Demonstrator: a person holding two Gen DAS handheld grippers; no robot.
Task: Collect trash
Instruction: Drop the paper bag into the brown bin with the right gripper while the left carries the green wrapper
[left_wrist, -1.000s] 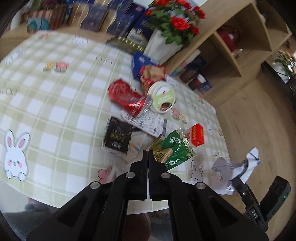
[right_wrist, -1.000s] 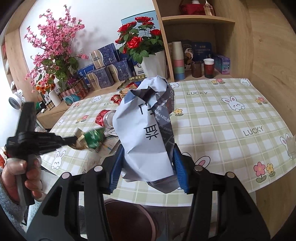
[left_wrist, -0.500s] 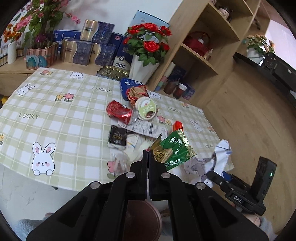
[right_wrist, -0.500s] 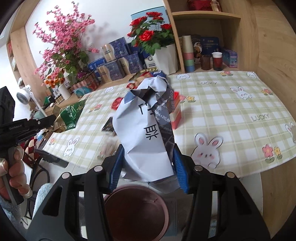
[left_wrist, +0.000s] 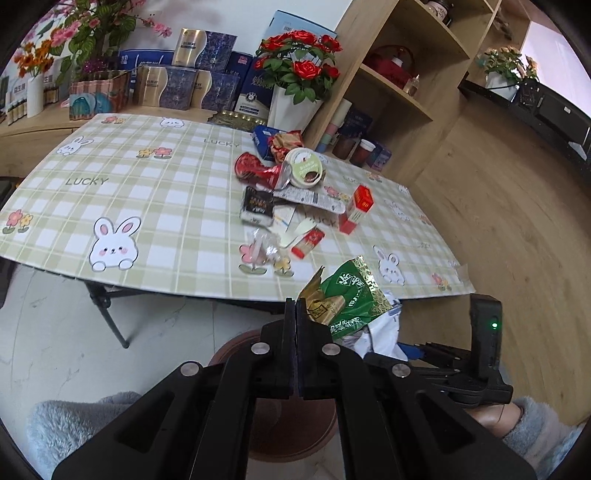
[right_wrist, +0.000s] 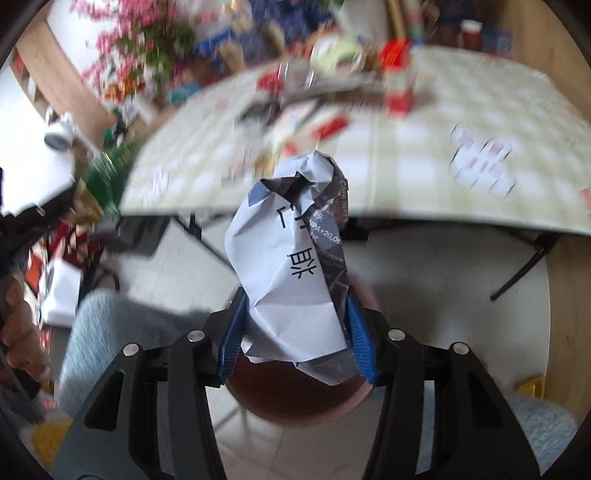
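My left gripper (left_wrist: 296, 308) is shut on a green and gold foil wrapper (left_wrist: 345, 299) and holds it off the table's front edge, above a brown round bin (left_wrist: 291, 428) on the floor. My right gripper (right_wrist: 295, 317) is shut on a crumpled white and grey printed paper (right_wrist: 291, 266), held over the same brown bin (right_wrist: 295, 398); that paper also shows in the left wrist view (left_wrist: 382, 332). The right wrist view is blurred by motion.
Trash lies on the checked table (left_wrist: 147, 206): a crushed red can (left_wrist: 256, 172), a round lid (left_wrist: 304, 171), a red box (left_wrist: 356, 208), a black packet (left_wrist: 256, 206), a clear wrapper (left_wrist: 264, 247). A rose pot (left_wrist: 293, 107) and wooden shelves (left_wrist: 388, 92) stand behind.
Both grippers have drawn back off the table and lowered over the brown bin, each still holding its trash. The right wrist view now tilts down and is blurred.
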